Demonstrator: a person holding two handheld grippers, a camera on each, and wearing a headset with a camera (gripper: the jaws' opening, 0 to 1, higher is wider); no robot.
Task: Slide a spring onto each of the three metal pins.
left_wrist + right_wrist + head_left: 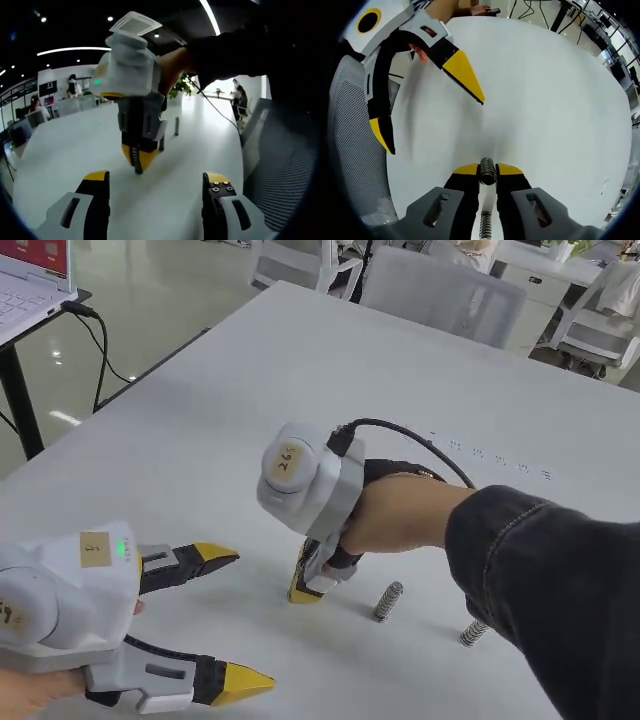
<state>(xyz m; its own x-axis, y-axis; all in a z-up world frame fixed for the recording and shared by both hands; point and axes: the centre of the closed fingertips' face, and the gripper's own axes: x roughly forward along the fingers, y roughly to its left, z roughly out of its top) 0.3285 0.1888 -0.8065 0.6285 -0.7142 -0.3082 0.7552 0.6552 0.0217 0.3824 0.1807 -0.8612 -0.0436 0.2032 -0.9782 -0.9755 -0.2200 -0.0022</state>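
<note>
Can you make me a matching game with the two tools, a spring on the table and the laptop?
Things:
1 left tool
2 right tool
3 unheld spring
4 laptop

States:
A standing on the white table
B open, yellow tips apart
C on a black stand
D shut on a spring

Pairs: 1-B; 2-D; 3-A; 4-C

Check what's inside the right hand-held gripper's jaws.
A spring, clamped between the yellow tips of the right hand-held gripper. Whether anything runs inside the coil cannot be seen: the coil itself and the jaws cover it.
</note>
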